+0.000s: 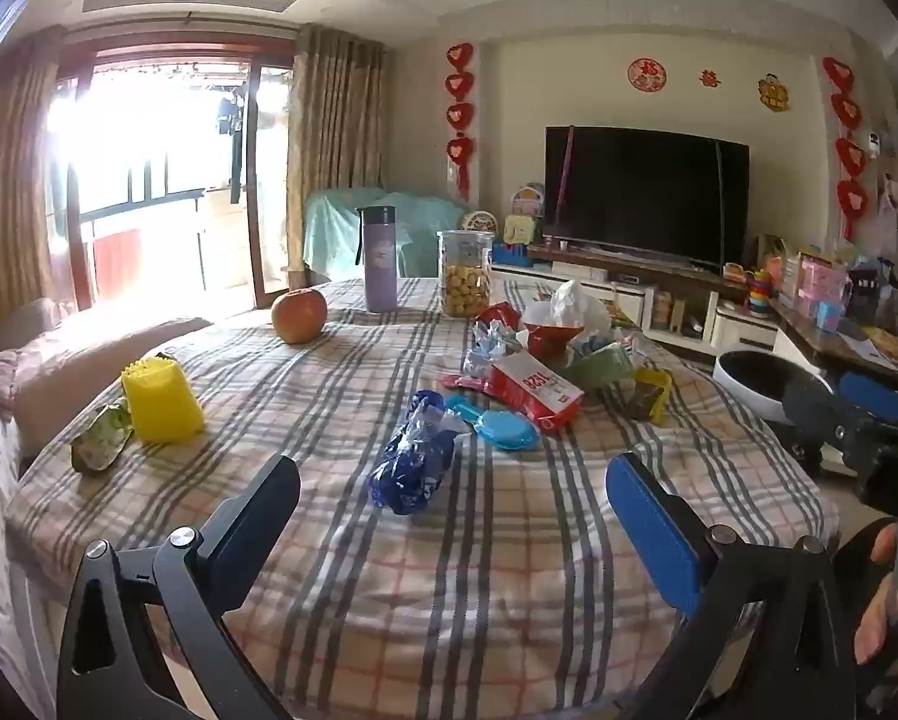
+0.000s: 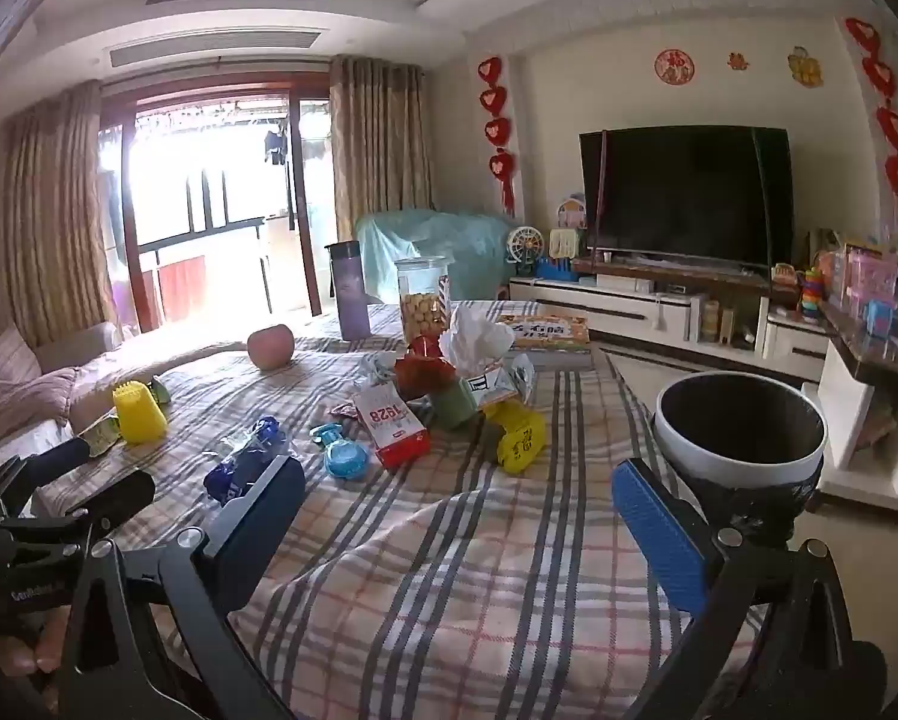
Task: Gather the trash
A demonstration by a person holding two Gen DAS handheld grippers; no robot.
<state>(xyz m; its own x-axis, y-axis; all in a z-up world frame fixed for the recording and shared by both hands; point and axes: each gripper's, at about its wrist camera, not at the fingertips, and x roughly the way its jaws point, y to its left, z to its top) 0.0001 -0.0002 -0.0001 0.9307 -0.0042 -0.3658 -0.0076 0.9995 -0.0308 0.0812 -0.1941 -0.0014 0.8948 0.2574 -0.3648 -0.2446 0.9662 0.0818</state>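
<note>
Nearest trash: a crumpled blue plastic wrapper [image 1: 413,462] lay on the plaid-cloth surface [image 1: 449,570], in the centre of the left wrist view, just above and between that tool's fingers.
Long axis: the wrapper ran from lower left to upper right in the left wrist view, roughly along the line of approach, so its narrow width faced the gap.
Left gripper [image 1: 452,516]: fingers spread wide, nothing between them, clear of the cloth.
Right gripper [image 2: 458,510]: fingers likewise spread wide and empty; in its view the same blue wrapper [image 2: 242,462] sat at centre left, partly behind the left-hand finger.
Nearer hand: judged to be the left, since the wrapper lay almost straight ahead of it.
Other trash: a red and white carton [image 1: 536,390] and a heap of mixed wrappers lay further up, right of centre.
Bin: a white round bin with a black liner [image 2: 740,438] stood at the right of the right wrist view, beside the surface.
</note>
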